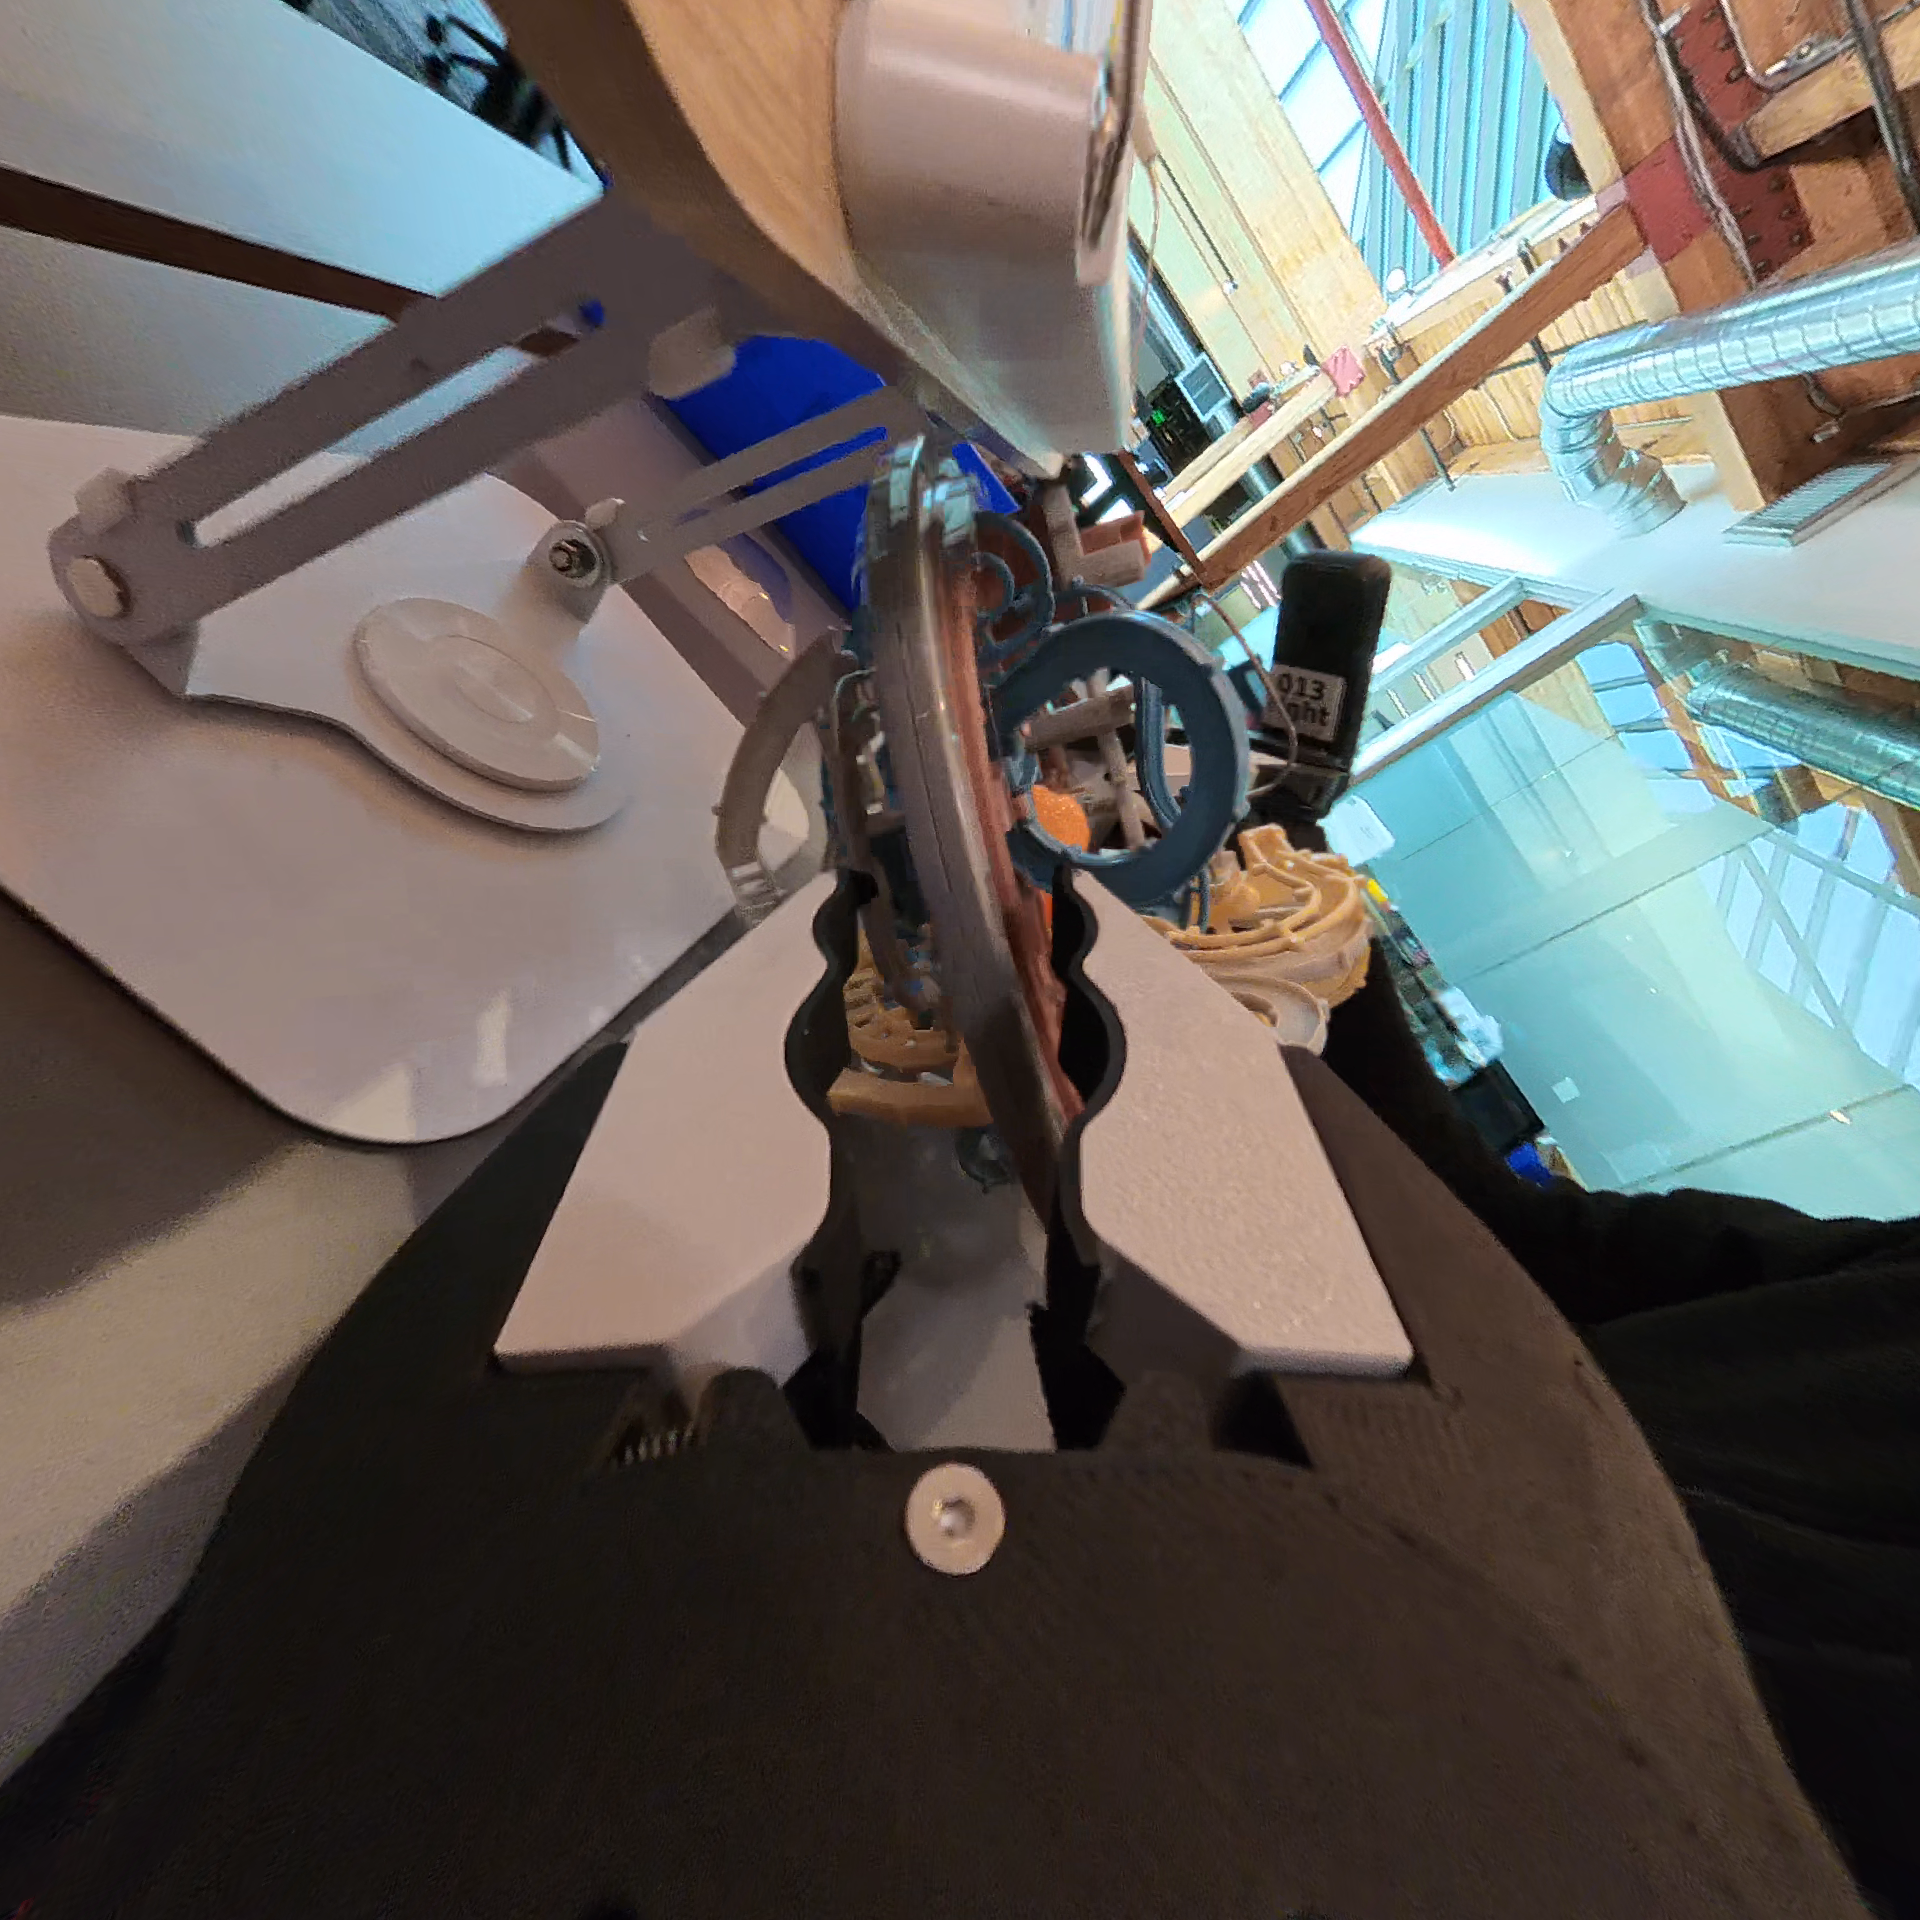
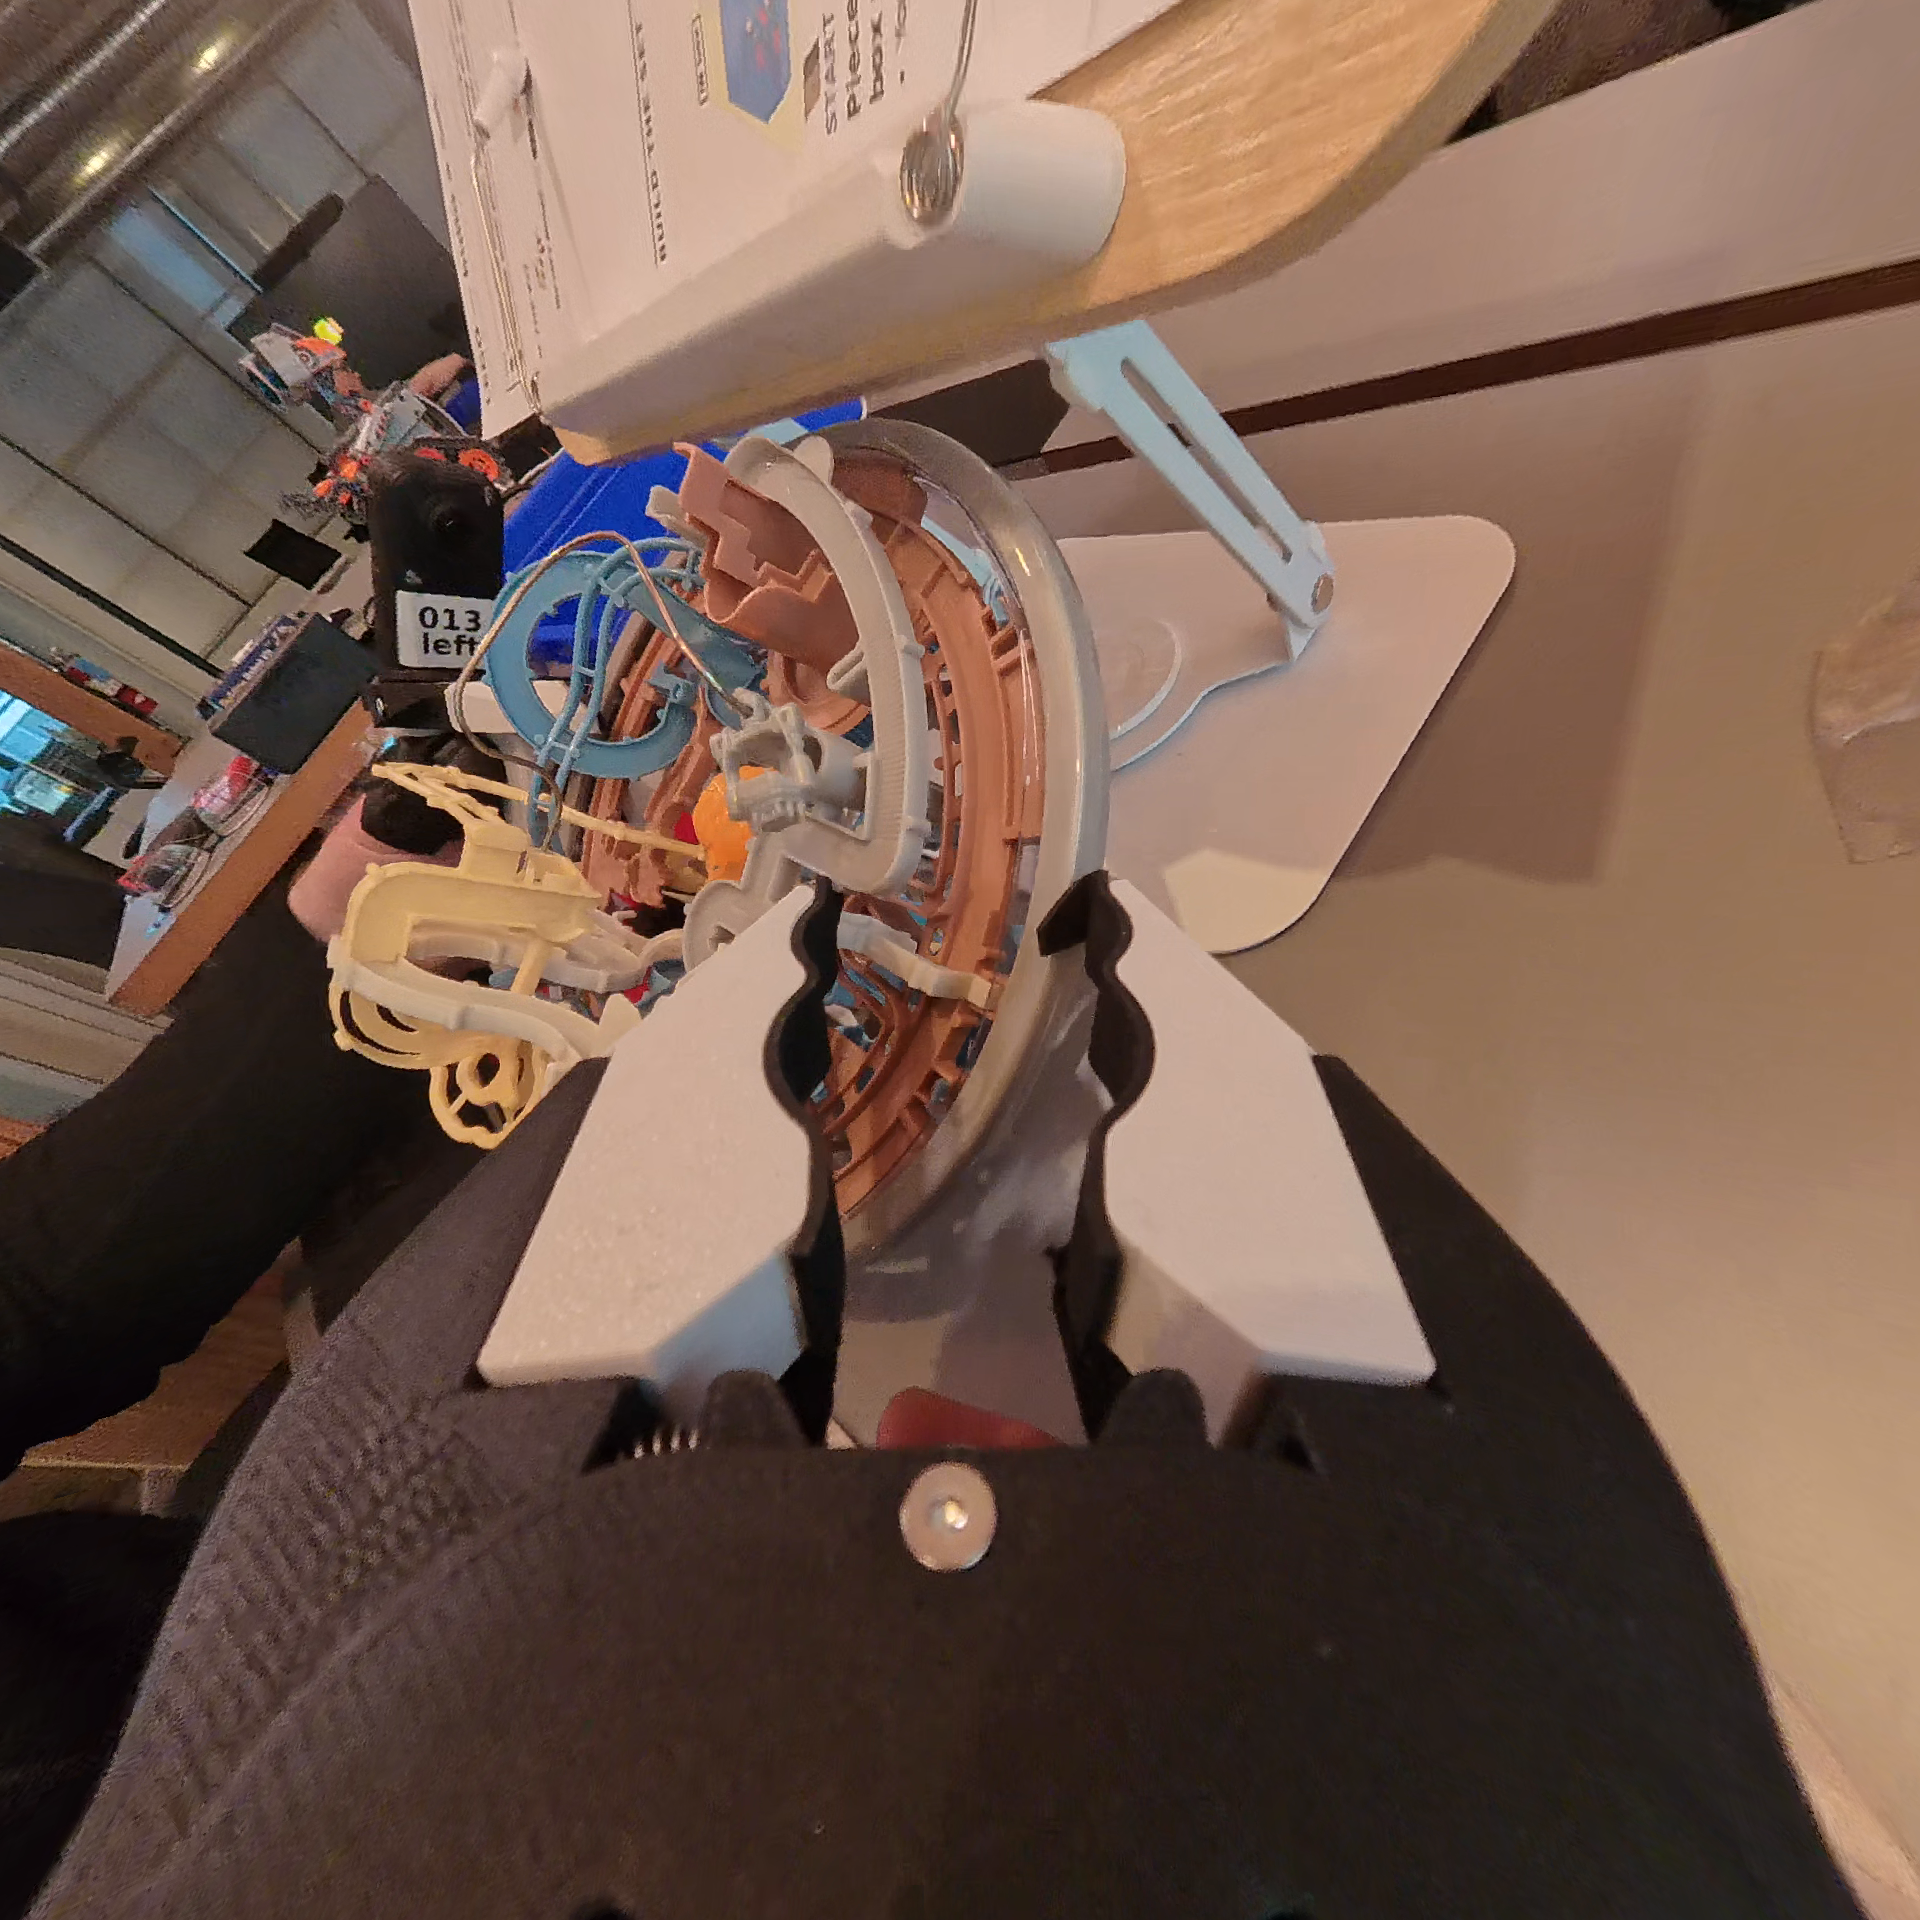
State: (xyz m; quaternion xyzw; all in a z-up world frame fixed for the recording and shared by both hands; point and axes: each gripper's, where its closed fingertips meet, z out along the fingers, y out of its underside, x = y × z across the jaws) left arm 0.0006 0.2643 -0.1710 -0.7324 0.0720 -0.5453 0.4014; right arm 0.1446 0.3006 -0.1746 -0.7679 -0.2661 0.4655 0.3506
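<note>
A plastic maze assembly sits between both grippers: a clear dome (image 2: 1049,665) holding brown tracks, with a grey arc, a blue ring (image 2: 520,665), a cream track piece (image 2: 436,935) and an orange ball (image 2: 722,821). My right gripper (image 2: 951,935) is shut on the dome's rim from one side. My left gripper (image 1: 956,935) is shut on the same rim (image 1: 935,748), seen edge-on, with the blue ring (image 1: 1221,727) and the cream piece (image 1: 1288,914) beyond it. Each view shows the other gripper behind the assembly: the right one (image 1: 1320,665) and the left one (image 2: 436,582).
A white metal stand (image 1: 312,883) with slotted arms holds a tilted wooden board (image 1: 748,135) just above the assembly. It also shows in the right wrist view (image 2: 1351,707), with printed pages (image 2: 644,156) on the board. A blue bin (image 1: 790,416) is behind. A dark sleeve (image 2: 156,1143) is at the left. Some 15 cm of space lies between my two pairs of fingers.
</note>
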